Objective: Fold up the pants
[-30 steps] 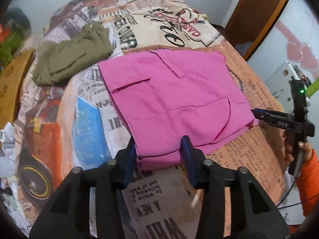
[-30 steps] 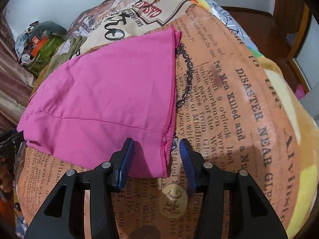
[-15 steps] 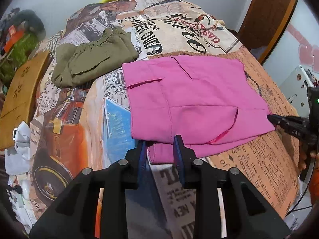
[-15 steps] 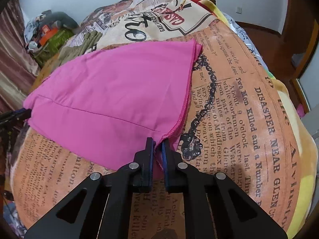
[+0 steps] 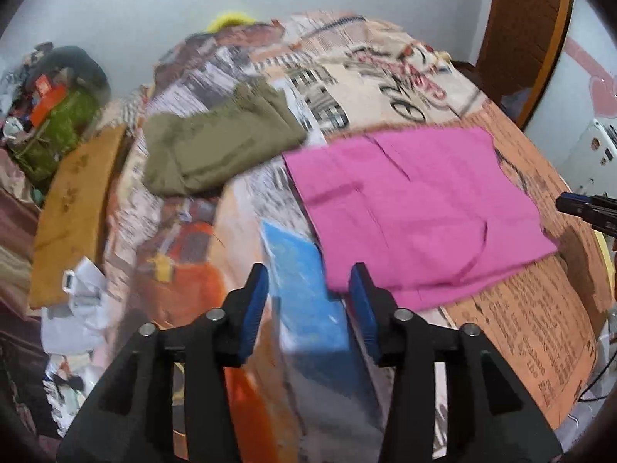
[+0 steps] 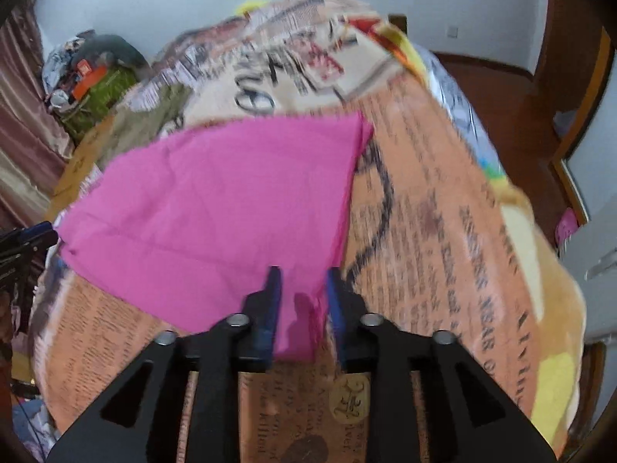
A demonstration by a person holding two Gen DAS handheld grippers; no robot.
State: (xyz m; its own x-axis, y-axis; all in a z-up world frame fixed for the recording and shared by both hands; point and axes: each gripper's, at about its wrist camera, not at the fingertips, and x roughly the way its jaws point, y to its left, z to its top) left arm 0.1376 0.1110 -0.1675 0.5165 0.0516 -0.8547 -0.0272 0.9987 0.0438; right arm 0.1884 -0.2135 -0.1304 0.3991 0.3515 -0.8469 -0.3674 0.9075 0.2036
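Folded pink pants [image 5: 416, 208] lie flat on a newspaper-print blanket [image 5: 520, 320]. My left gripper [image 5: 308, 274] hovers just left of their near corner; its jaws are opening, with only the blanket's blue patch below them. In the right wrist view the pants [image 6: 216, 208] spread away to the left. My right gripper [image 6: 303, 272] is also opening, and the near pink corner sits loose in the gap, no pad pressing on it. Each gripper shows in the other's view: the right gripper [image 5: 586, 208] at the right edge, the left gripper [image 6: 27, 239] at the left edge.
Folded olive pants [image 5: 216, 146] lie on the blanket behind and left of the pink ones. A wooden board [image 5: 73, 208], white cloth [image 5: 81, 301] and a clutter pile [image 5: 58, 115] line the left side. A wooden door [image 5: 528, 38] and a white appliance [image 5: 590, 154] stand to the right.
Both grippers closed on the pants' near edge, then opened again and rose. The left one has come off the cloth and shifted left; the pink corner has slipped free of the right pads.
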